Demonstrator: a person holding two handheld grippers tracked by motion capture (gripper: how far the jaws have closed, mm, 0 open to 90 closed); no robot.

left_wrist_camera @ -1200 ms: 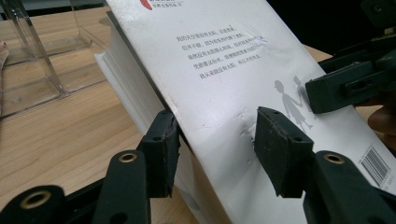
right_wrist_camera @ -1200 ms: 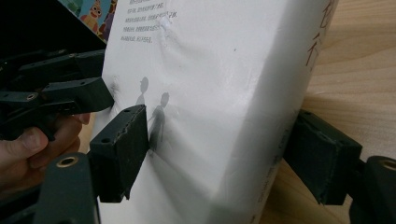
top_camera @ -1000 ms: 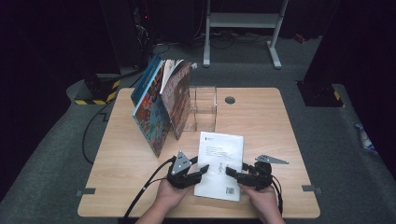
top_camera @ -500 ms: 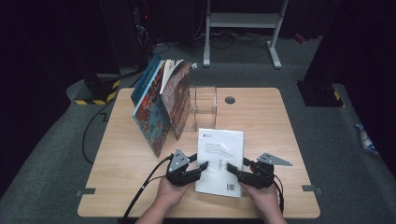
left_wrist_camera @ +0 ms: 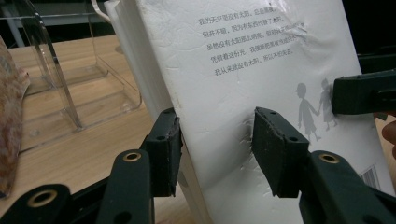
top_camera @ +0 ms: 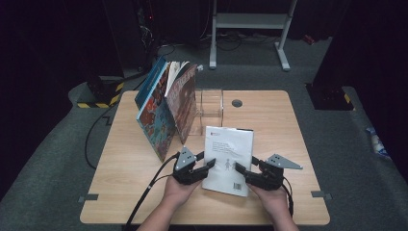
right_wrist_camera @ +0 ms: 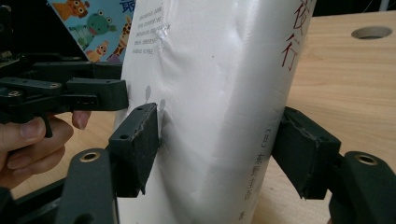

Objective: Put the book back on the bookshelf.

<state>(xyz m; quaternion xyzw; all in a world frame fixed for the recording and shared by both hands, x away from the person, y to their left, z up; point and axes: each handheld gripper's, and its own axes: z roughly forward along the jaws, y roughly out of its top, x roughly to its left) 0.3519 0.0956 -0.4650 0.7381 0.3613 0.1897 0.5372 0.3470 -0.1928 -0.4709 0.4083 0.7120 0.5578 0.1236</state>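
High view shows the white book (top_camera: 227, 160) at 6 o'clock on the tabletop (top_camera: 288, 130), tilted up between the left hand-held gripper (top_camera: 204, 166) and right hand-held gripper (top_camera: 243, 169), jaws just closing, both clamped on it. Shelving in the clear rack (top_camera: 209, 108) at 12 o'clock, beside the picture books (top_camera: 166, 108), likely remains.

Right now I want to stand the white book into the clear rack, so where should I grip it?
Grip the white book across its thickness at both long edges, the left tool from the page side, the right tool from the spine side. It's thick and tilted off the table, leaving both edges free.
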